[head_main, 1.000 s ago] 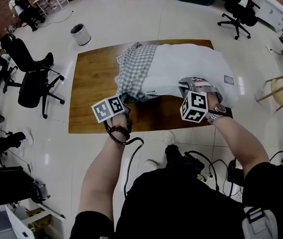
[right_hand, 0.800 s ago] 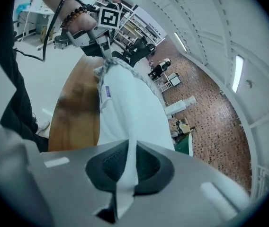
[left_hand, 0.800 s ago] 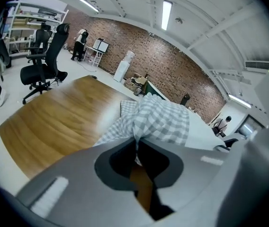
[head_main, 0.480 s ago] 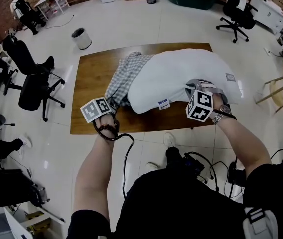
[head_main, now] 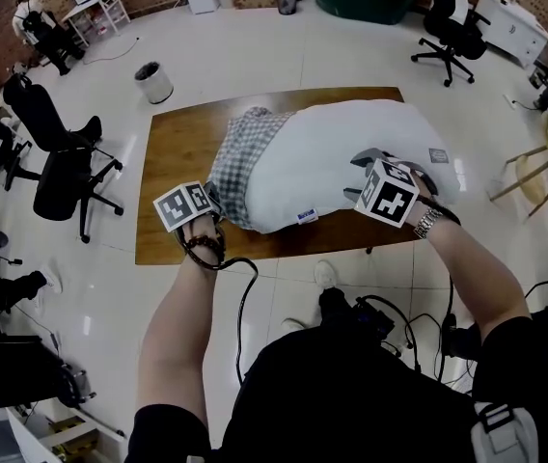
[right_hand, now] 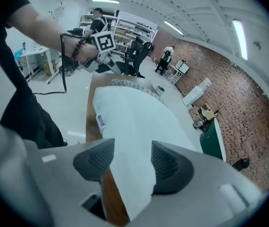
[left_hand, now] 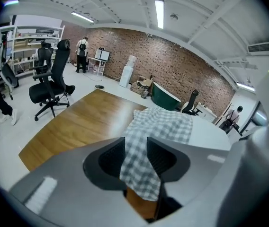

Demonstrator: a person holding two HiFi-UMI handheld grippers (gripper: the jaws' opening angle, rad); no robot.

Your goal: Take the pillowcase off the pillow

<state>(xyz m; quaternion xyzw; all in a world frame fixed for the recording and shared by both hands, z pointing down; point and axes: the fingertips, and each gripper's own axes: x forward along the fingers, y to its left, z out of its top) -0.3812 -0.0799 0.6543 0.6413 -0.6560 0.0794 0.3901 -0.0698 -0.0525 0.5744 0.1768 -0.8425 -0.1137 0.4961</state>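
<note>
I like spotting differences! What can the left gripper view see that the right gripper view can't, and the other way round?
Only the left gripper view: the left tool's jaws, just opened, with the checked pillowcase hanging between them. Only the right gripper view: the right tool's jaws, also just opened, with the white pillow's corner between them, plus the pillow's small label and the person's left hand. Both: the wooden table, the pillow, the pillowcase and the brick wall.
</note>
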